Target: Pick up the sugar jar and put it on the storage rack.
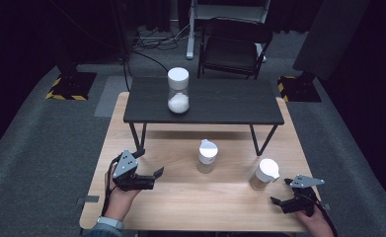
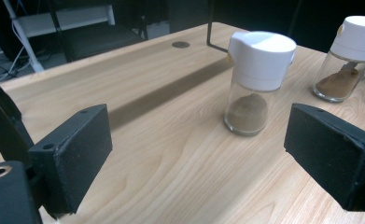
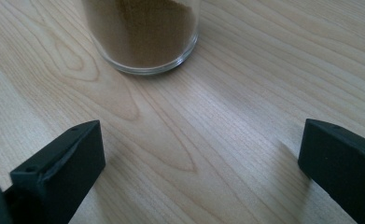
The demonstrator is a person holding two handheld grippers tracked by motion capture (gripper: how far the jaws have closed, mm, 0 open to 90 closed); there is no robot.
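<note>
Both tools stand with jaws apart and nothing between them, so no jar is gripped yet and the handling itself appears to lie ahead. The left tool (image 1: 157, 174) points at the middle spice jar (image 1: 207, 156), near and ahead of it on the counter (image 1: 180, 197). The right tool (image 1: 278, 192) sits just beside the right spice jar (image 1: 264, 174).

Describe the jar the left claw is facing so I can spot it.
On the light wooden table, just in front of the small black shelf, stands a glass jar with brown powder. Unlike the jar to its right, it sits mid-table.
</note>
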